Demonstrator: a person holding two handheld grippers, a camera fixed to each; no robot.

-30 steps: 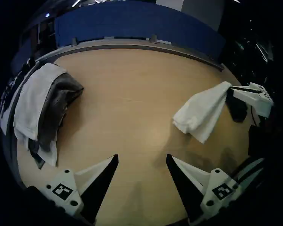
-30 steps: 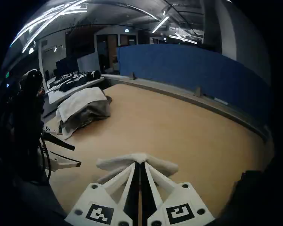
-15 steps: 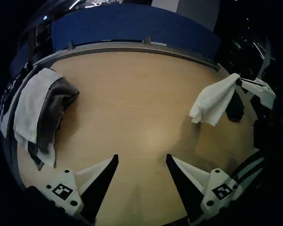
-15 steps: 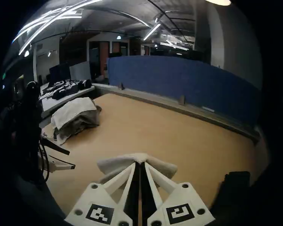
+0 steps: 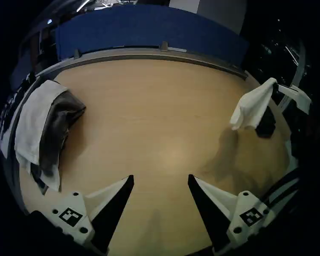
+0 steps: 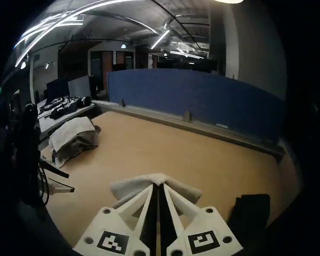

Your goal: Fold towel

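A small white towel [image 5: 253,105] hangs above the right side of the wooden table [image 5: 160,111], pinched at its top corner by my right gripper [image 5: 276,87]. In the right gripper view that gripper [image 6: 158,184] is shut on the towel [image 6: 155,182], whose cloth bulges out on both sides of the fingertips. My left gripper [image 5: 160,179] stands open low over the near table edge, nothing between its fingers. It also appears at the left of the right gripper view [image 6: 57,181], beside a dark sleeve.
A pile of folded white and grey towels [image 5: 42,123] lies at the table's left edge, also seen as the towel pile [image 6: 72,138]. A black object [image 6: 249,213] rests on the table near the right end. A blue partition [image 5: 151,30] runs behind the table.
My right gripper has carried the white towel up and to the right, away from the table's middle. The left gripper has stayed in place.
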